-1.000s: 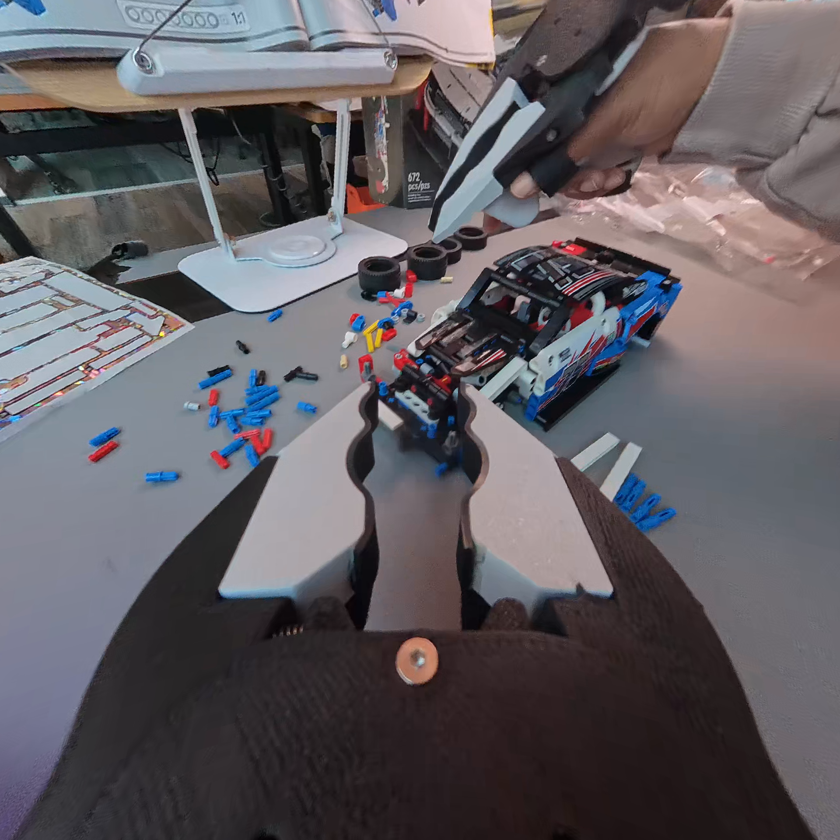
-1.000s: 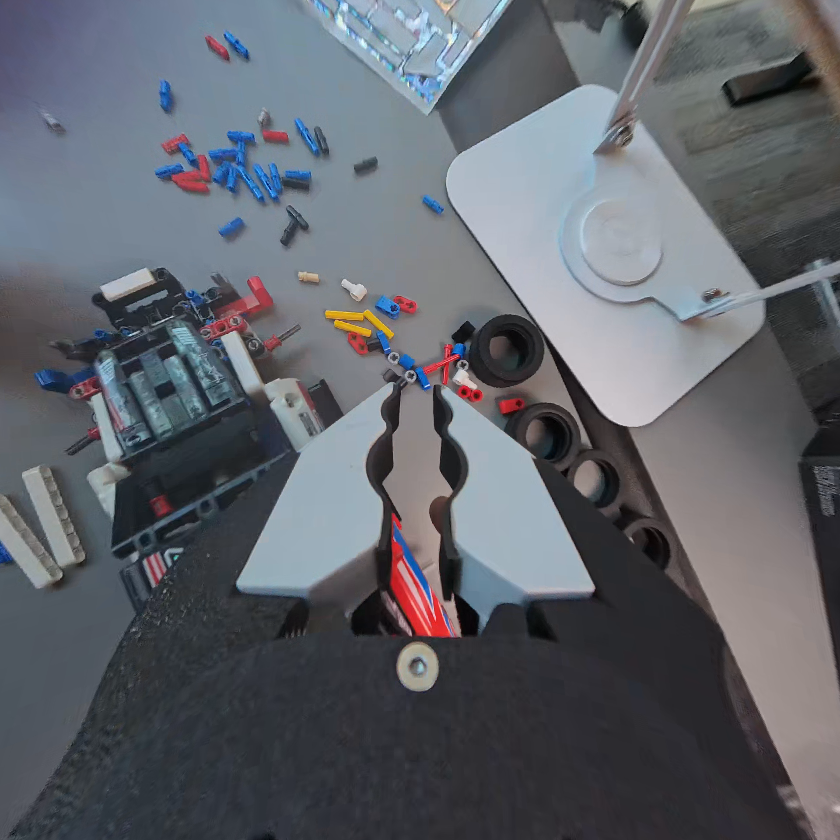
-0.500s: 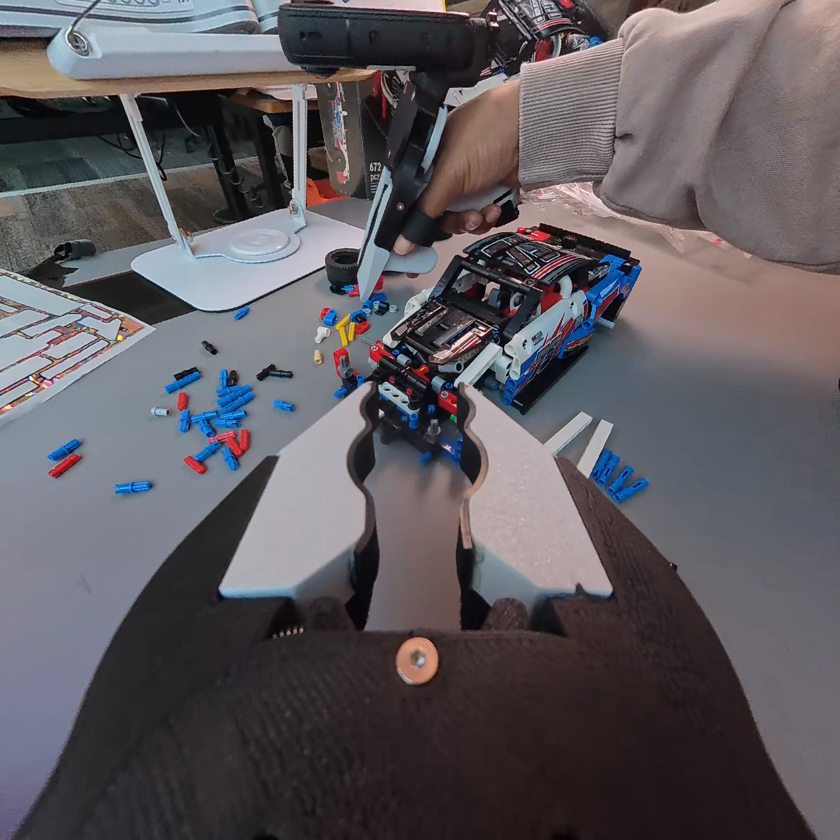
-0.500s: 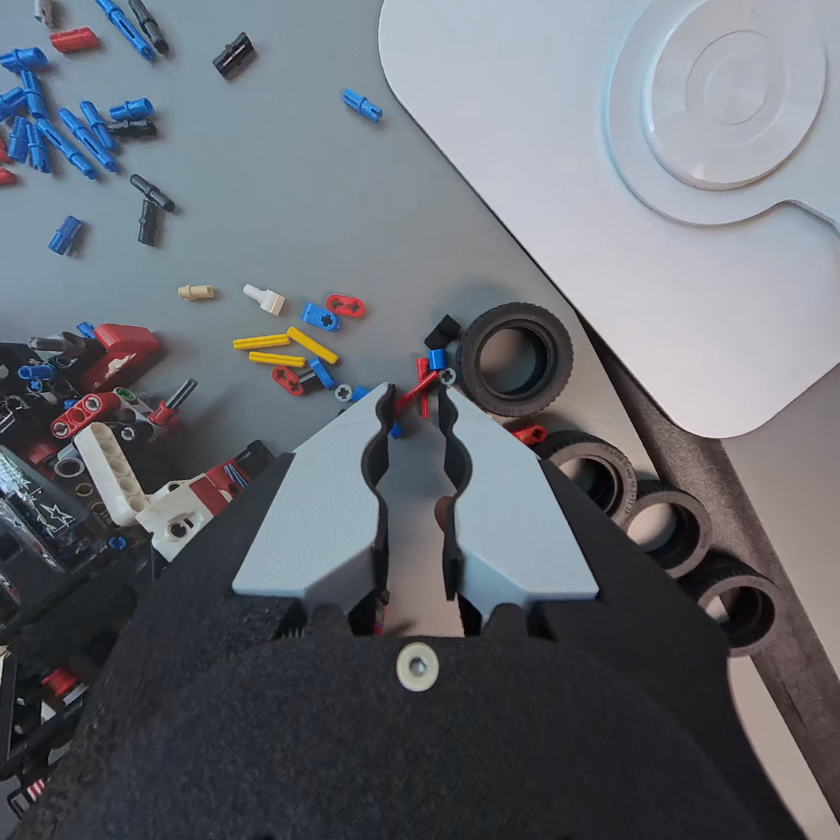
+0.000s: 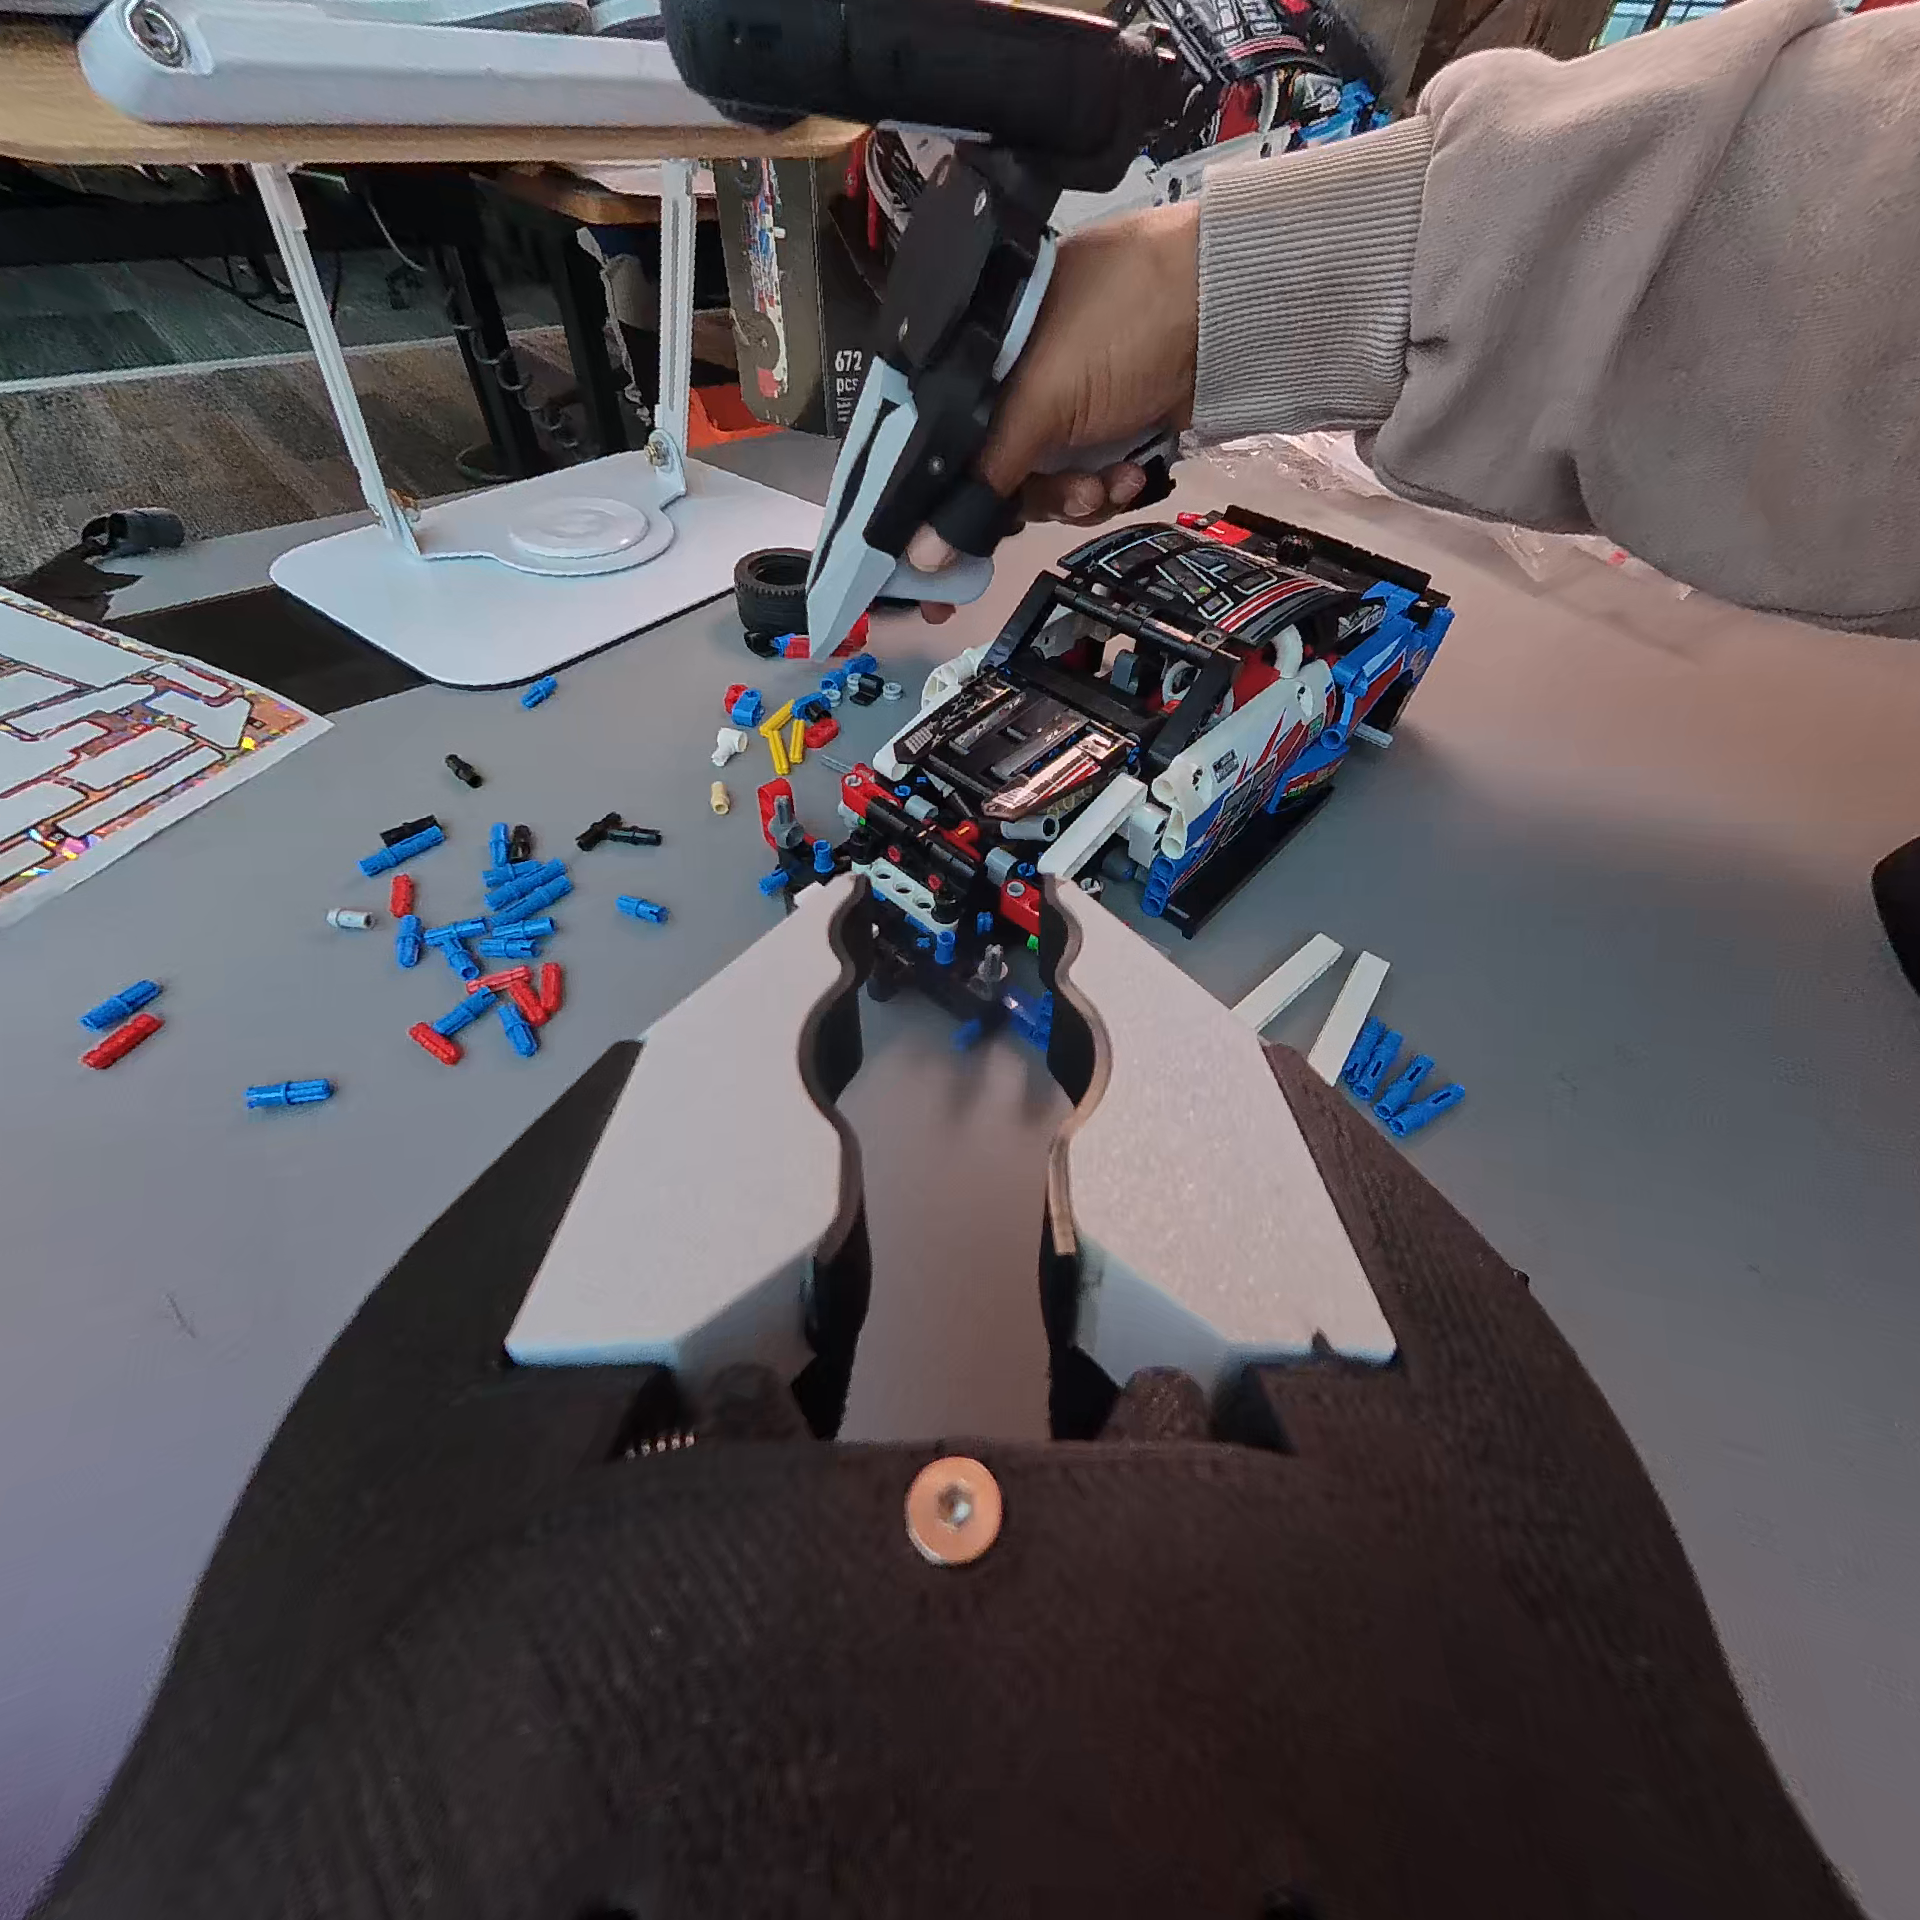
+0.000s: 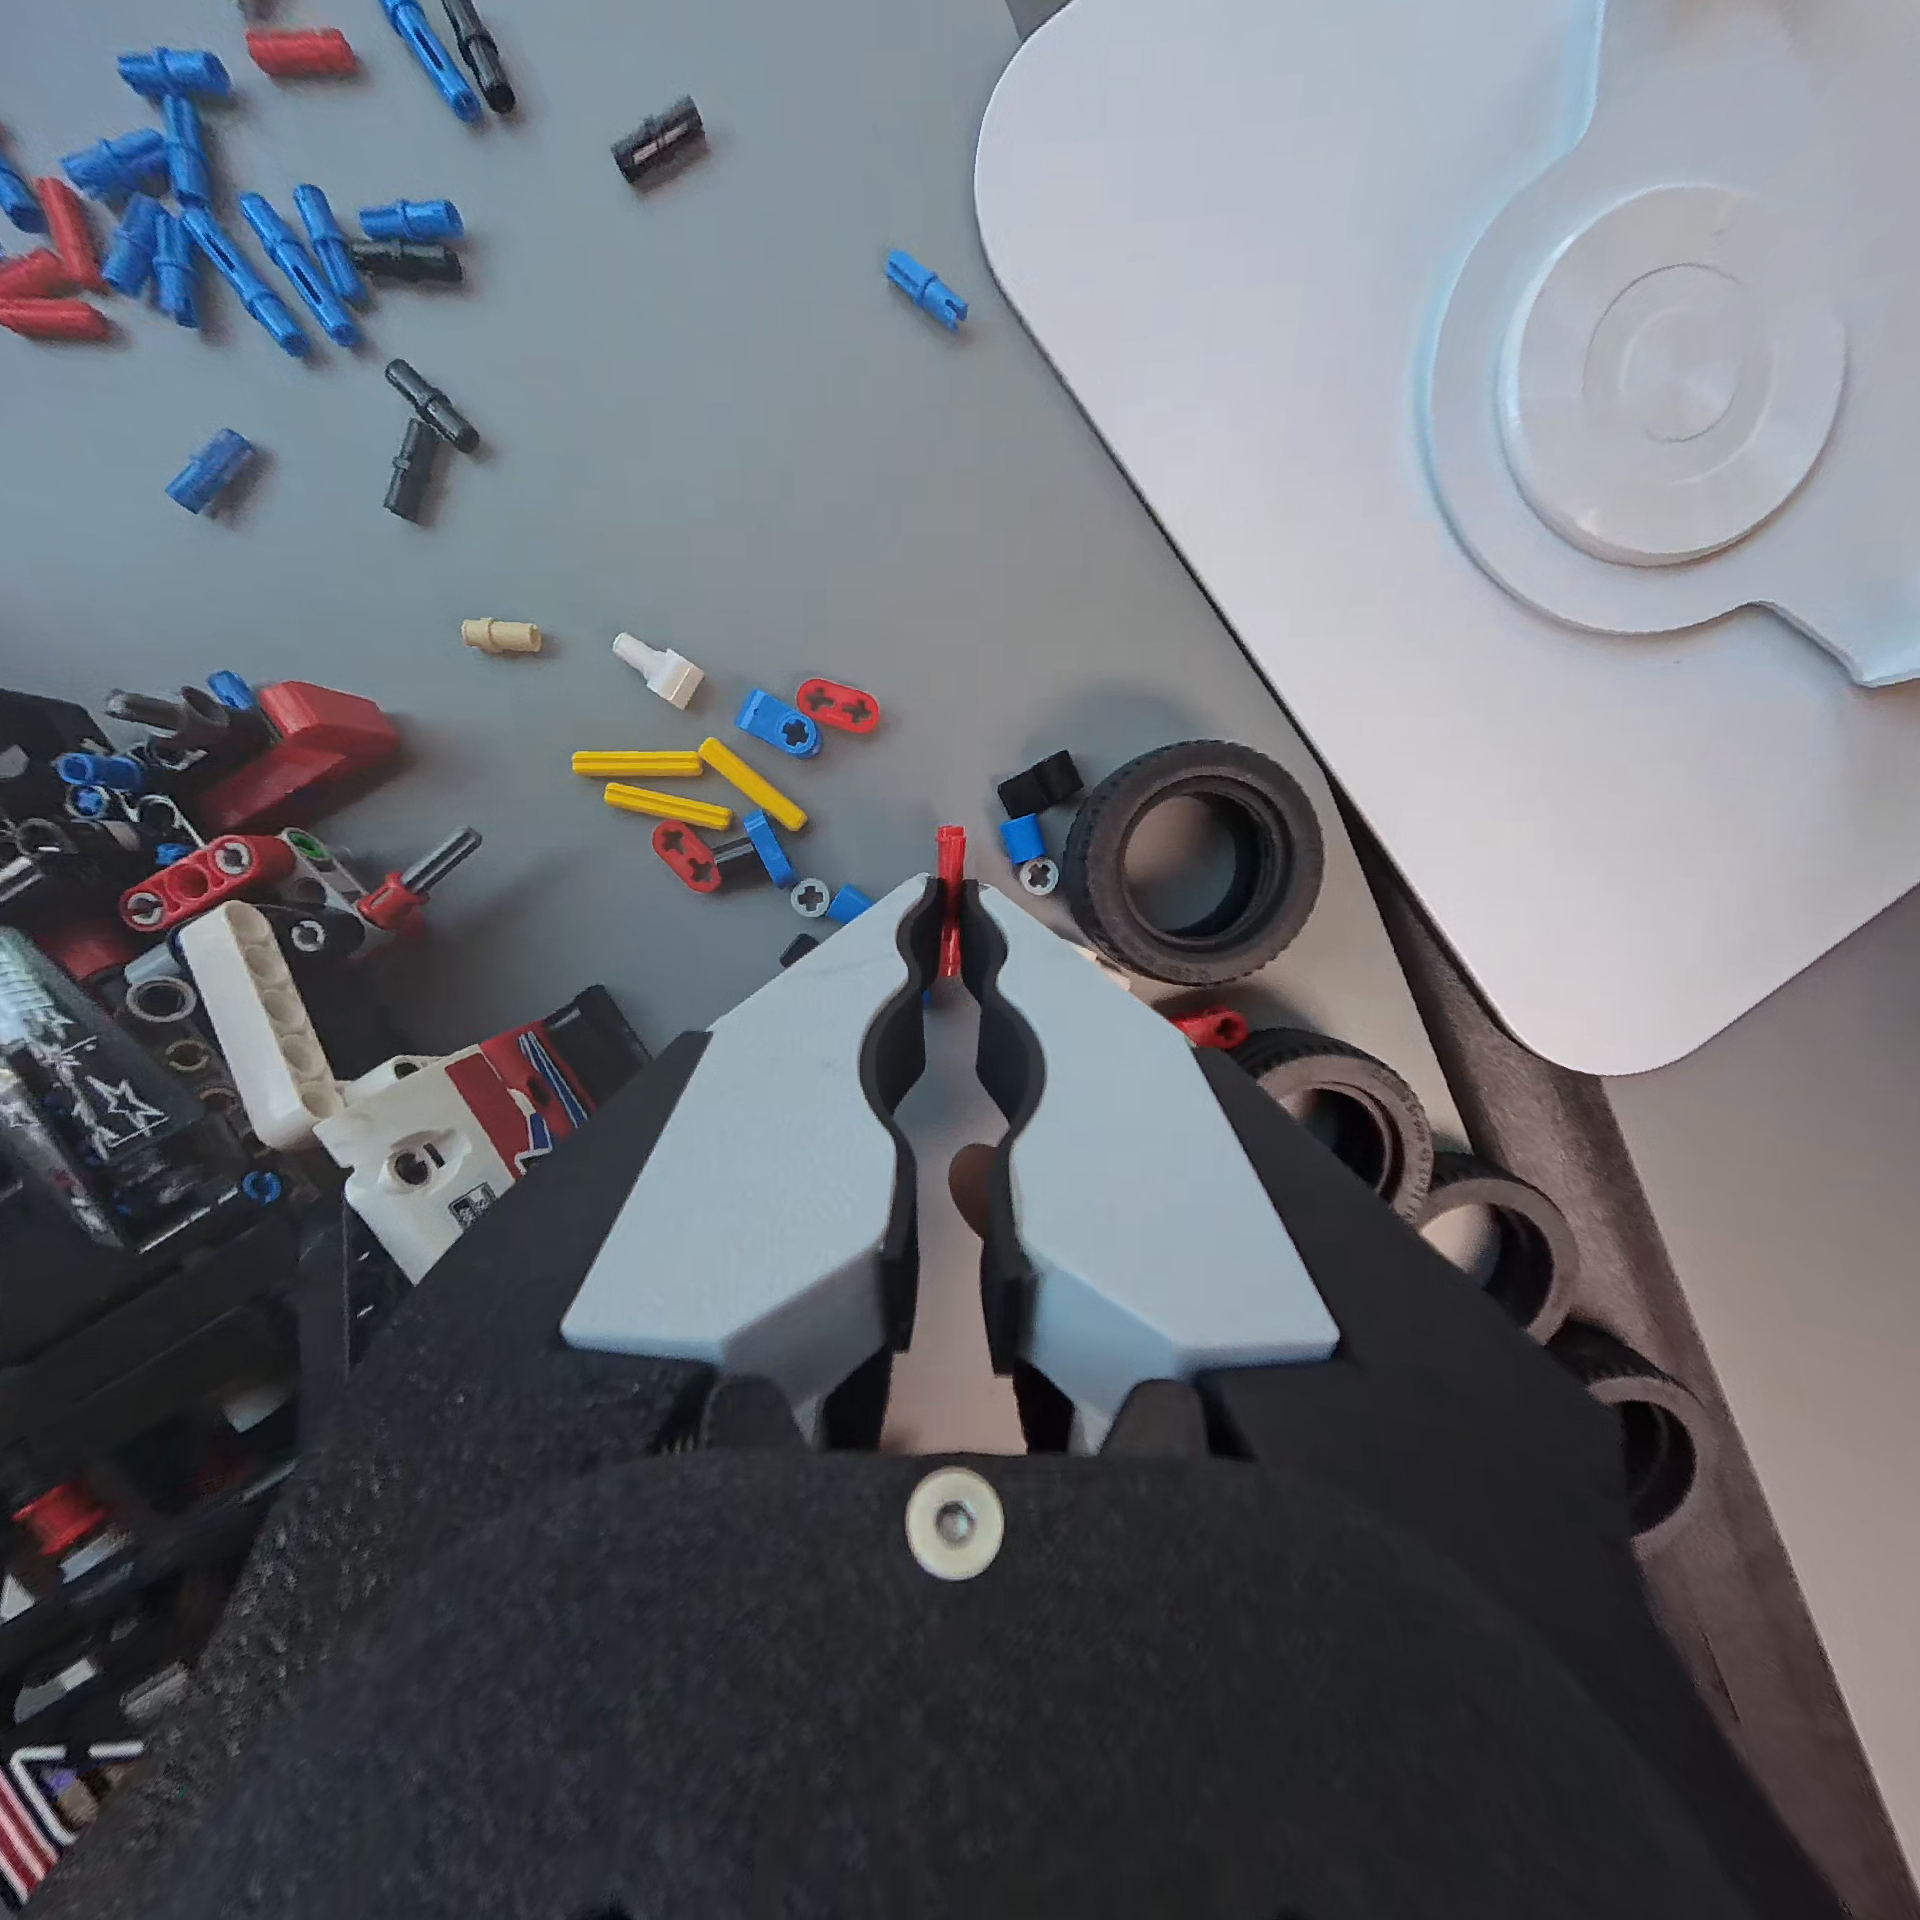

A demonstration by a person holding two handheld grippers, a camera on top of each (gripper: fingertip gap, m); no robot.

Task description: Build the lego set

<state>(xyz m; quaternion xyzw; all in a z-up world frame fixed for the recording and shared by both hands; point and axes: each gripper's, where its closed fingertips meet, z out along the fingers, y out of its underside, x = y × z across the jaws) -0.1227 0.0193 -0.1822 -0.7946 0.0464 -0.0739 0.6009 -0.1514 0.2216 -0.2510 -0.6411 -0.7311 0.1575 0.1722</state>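
Over on the far left, a sticker sheet (image 5: 99, 738) lies flat on the grey table (image 5: 1558, 935), and just inward of it sits a loose scatter of blue and red pins (image 5: 488, 935) with a few black ones mixed in. Behind them stands the white lamp base (image 5: 499, 582), a black tyre (image 5: 771, 582) touching its near edge.

Centre stage, the left gripper (image 5: 948, 904) hangs low over the table with its jaws wide apart and nothing between them, the tips framing the nose of the lego car (image 5: 1132, 758). The car rests on the table, black roof and bonnet, white, blue and red flanks, its unfinished front end facing this gripper.

From above, the right gripper (image 6: 948, 899) points down into the small parts beside the car's front corner, and it has one: jaws nearly closed, pinching a thin red axle (image 6: 949, 883) that sticks out past the tips. Three yellow axles (image 6: 686, 779) lie to its left, and the tyre (image 6: 1195, 862) sits just to its right, with more tyres lined up along the table edge behind the fingers.

In the left wrist view a hand (image 5: 1091, 374) in a beige sleeve (image 5: 1610, 312) grips that tool. Right of the car, two white beams (image 5: 1320, 987) lie beside a cluster of blue pins (image 5: 1397, 1081).
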